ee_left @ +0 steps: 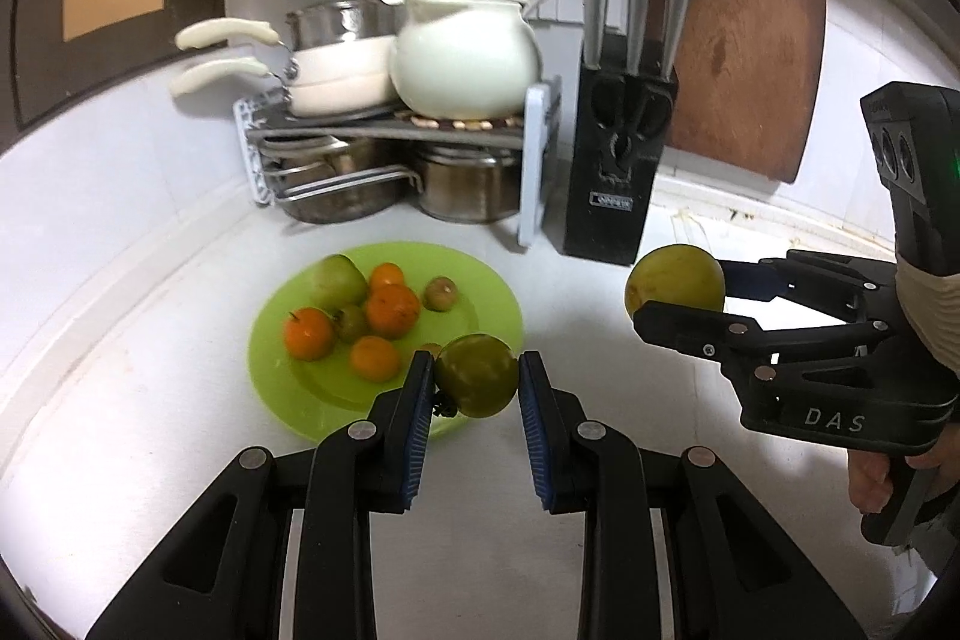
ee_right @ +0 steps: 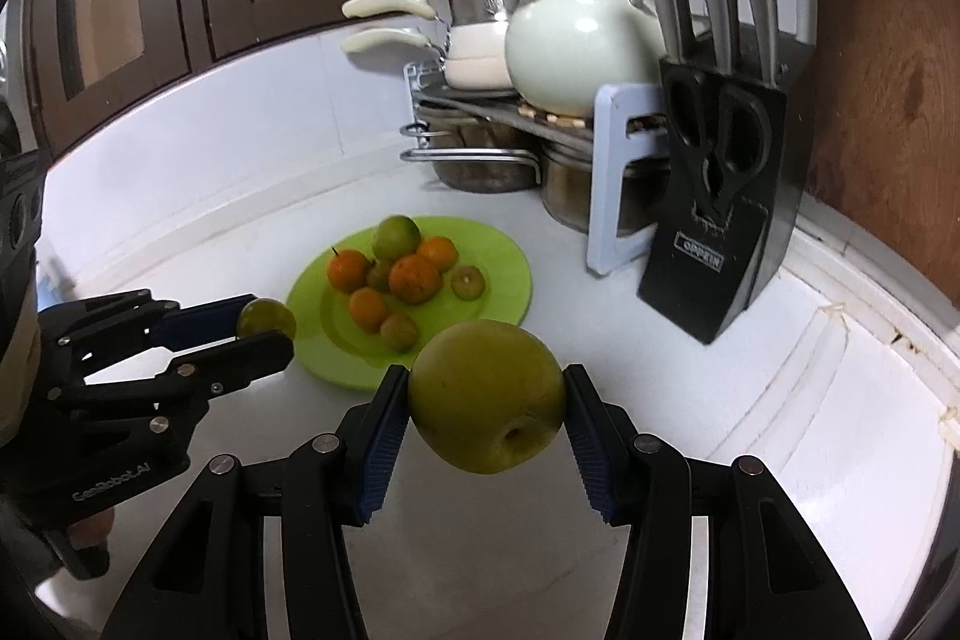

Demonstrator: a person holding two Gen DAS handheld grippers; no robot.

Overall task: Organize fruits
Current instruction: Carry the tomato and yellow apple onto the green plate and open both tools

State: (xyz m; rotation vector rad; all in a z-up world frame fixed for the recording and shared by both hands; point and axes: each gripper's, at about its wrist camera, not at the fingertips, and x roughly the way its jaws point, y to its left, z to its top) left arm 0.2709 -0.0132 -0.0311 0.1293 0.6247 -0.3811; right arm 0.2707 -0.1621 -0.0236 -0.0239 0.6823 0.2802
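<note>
A green plate (ee_left: 480, 316) (ee_right: 504, 280) on the white counter holds several oranges (ee_left: 392, 310) (ee_right: 414, 278), a green apple (ee_left: 336, 280) (ee_right: 396, 235) and small greenish fruits. My left gripper (ee_left: 477, 376) (ee_right: 267, 325) is shut on a small green fruit (ee_left: 477, 375) (ee_right: 264, 317), held above the plate's near edge. My right gripper (ee_right: 487, 400) (ee_left: 678, 295) is shut on a large green apple (ee_right: 487, 397) (ee_left: 675, 277), held in the air to the right of the plate. A hand (ee_left: 870, 484) grips the right tool.
Behind the plate stands a rack (ee_left: 534, 160) (ee_right: 612, 172) with white pans, a white pot (ee_left: 465, 58) (ee_right: 576, 40) and steel pots beneath. A black knife block (ee_left: 618, 172) (ee_right: 714, 220) and a wooden cutting board (ee_left: 744, 40) stand at the right, against the wall.
</note>
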